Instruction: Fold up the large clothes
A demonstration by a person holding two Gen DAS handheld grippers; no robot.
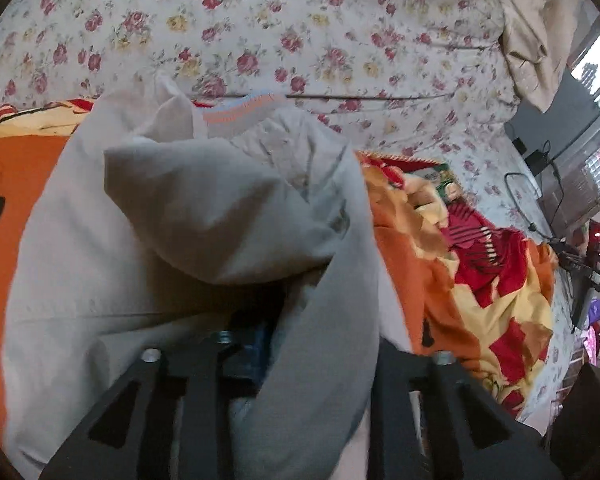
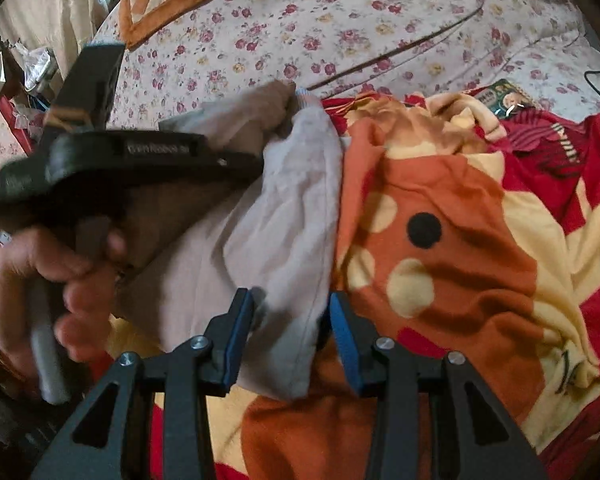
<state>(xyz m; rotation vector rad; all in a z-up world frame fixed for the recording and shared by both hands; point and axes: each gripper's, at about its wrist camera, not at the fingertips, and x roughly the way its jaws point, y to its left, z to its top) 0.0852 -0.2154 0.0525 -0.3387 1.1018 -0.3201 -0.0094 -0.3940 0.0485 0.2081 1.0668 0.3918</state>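
Grey garment [image 2: 284, 216] draped between right tongs [image 2: 292, 336], gaping wide, ungripped; bunched over left tongs [image 1: 300, 344], state unclear.

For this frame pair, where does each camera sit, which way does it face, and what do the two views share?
Left wrist view: on the left gripper, facing along its fingers into the grey garment draped over them; only the gripper's dark frame shows.
Right wrist view: on the right gripper, facing along its open blue pads, a garment edge between them; the person's left hand shows gripping the other tool.
Shared: the grey garment, the orange patterned blanket and the floral bedsheet.
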